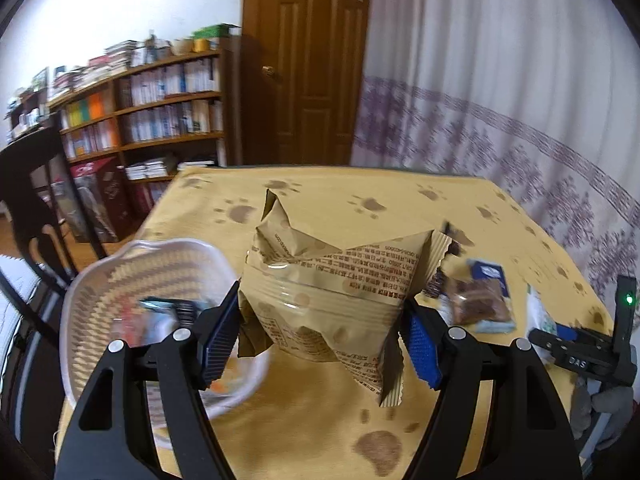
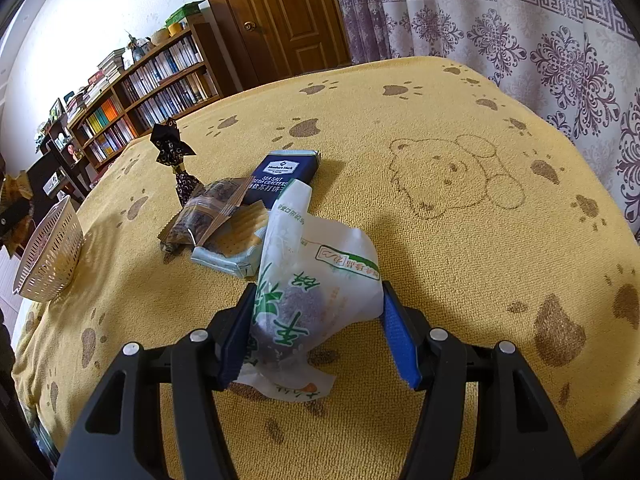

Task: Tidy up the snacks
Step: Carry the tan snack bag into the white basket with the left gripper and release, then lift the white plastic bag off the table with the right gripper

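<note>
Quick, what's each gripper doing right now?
Left gripper: shut on the tan packet, lifted beside the basket.
Right gripper: shut on the white packet.

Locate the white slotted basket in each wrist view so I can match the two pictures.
Left wrist view: the white basket sits at lower left, partly behind the left gripper, which clamps a tan snack packet.
Right wrist view: the basket stands at the far left edge of the table, away from the right gripper.
Shared landmark: the navy cracker packet, lying in the snack pile on the yellow paw-print cloth.
</note>
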`<act>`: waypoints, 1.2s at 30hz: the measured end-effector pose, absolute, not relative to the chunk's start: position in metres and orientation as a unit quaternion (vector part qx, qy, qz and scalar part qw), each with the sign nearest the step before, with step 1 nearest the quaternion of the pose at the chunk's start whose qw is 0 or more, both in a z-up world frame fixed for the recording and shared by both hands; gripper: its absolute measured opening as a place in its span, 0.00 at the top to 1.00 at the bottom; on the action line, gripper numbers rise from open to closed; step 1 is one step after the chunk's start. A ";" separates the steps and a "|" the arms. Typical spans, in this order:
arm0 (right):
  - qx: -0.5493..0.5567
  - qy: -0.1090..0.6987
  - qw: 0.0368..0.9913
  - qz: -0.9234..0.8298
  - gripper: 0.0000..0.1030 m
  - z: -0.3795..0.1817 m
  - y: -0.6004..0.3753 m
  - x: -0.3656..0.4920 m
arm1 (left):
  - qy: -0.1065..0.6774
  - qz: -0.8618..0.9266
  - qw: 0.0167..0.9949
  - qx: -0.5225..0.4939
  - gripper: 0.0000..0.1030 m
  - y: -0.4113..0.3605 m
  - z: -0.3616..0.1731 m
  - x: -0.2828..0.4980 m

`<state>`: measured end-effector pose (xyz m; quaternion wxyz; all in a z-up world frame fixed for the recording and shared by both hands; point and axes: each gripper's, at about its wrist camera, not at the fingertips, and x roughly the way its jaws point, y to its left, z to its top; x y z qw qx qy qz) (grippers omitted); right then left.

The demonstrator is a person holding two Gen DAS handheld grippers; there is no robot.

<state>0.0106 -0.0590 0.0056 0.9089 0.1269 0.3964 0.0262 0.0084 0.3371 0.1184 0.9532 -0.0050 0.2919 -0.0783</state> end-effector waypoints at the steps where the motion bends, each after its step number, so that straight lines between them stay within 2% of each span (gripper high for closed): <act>1: 0.127 0.396 0.909 0.026 0.41 0.006 -0.059 0.011 | 0.290 -0.071 0.954 -0.008 0.28 0.344 0.120 0.008; 19: 0.127 0.396 0.909 0.026 0.42 0.005 -0.059 0.010 | 0.289 0.032 0.955 -0.051 0.27 0.433 0.125 0.001; 22: 0.127 0.396 0.909 0.026 0.42 0.005 -0.059 0.010 | 0.291 0.039 0.954 -0.060 0.22 0.440 0.124 0.000; 25: 0.127 0.396 0.909 0.026 0.42 0.005 -0.059 0.010 | 0.293 0.050 0.952 -0.069 0.05 0.444 0.124 0.000; 36: 0.127 0.395 0.909 0.027 0.42 0.005 -0.059 0.010 | 0.291 0.069 0.950 -0.085 0.04 0.455 0.123 -0.001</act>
